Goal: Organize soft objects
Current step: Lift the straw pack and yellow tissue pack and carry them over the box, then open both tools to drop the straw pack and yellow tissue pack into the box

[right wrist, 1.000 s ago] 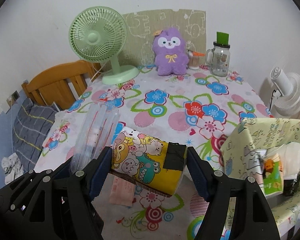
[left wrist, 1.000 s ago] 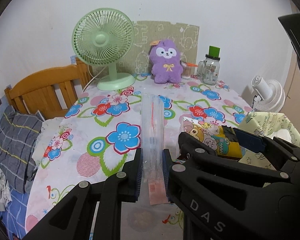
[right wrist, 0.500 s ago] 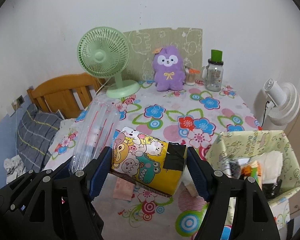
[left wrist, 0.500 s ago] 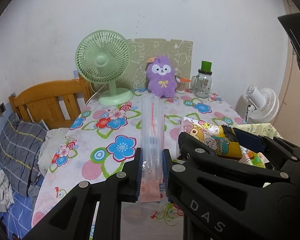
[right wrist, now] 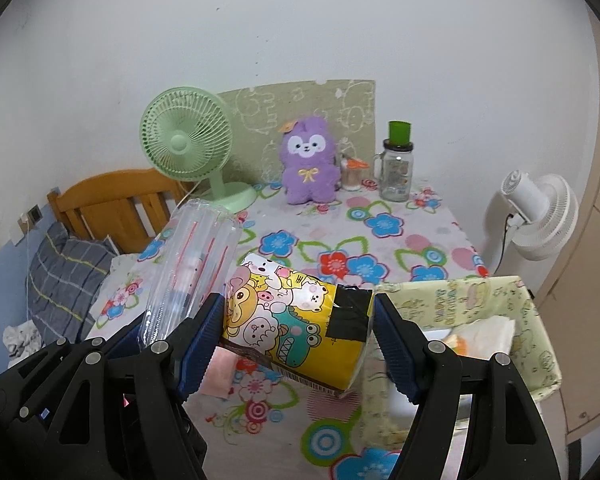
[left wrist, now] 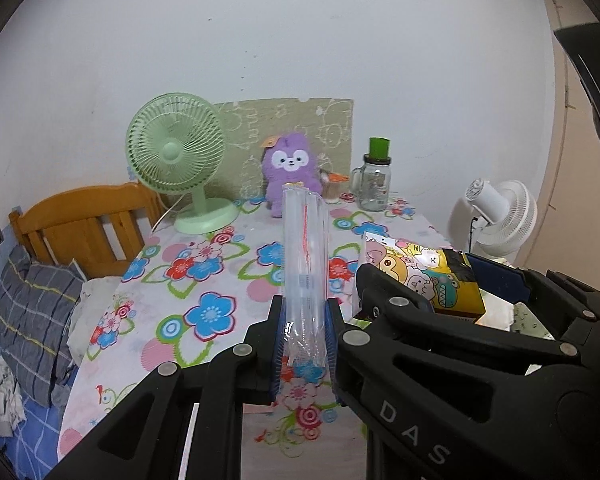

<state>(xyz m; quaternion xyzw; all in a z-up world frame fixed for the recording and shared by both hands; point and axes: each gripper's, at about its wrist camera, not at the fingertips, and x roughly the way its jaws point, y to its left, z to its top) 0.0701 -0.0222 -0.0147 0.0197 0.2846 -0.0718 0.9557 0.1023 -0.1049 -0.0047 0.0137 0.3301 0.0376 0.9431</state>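
A clear plastic bag [left wrist: 304, 256] is clamped between the blue pads of the left gripper [left wrist: 303, 344], standing upright and raised above the flowered tablecloth [left wrist: 204, 264]; in the right wrist view the same bag [right wrist: 192, 264] is seen leaning just left of the right gripper. A yellow cartoon-printed tissue pack [right wrist: 296, 320], patched with black tape, is grasped across its width by the right gripper [right wrist: 298, 336], both pads being pressed on its ends, and it is held clear of the table. A small pink item [right wrist: 220, 374] is seen lying on the cloth beneath the pack, partly hidden by the left-hand finger; what it is cannot be made out. To the right, a pale green fabric bin [right wrist: 500, 304] is shown beside the table edge, with white tissue-like contents only partly visible behind the right-hand finger. Along the far side of the table are ranged a green desk fan [right wrist: 188, 148], a purple plush toy [right wrist: 308, 164], a small container with an orange lid [right wrist: 352, 172] half hidden by the toy, and a glass jar with a green cap [right wrist: 396, 172], all set before a patterned board [right wrist: 300, 108] leaning on the wall. A white fan [right wrist: 536, 212] is seen off the table at right; a wooden headboard [right wrist: 112, 204] and a striped grey pillow [right wrist: 60, 272] lie at left. The lower part of each view is blocked by black gripper bodies
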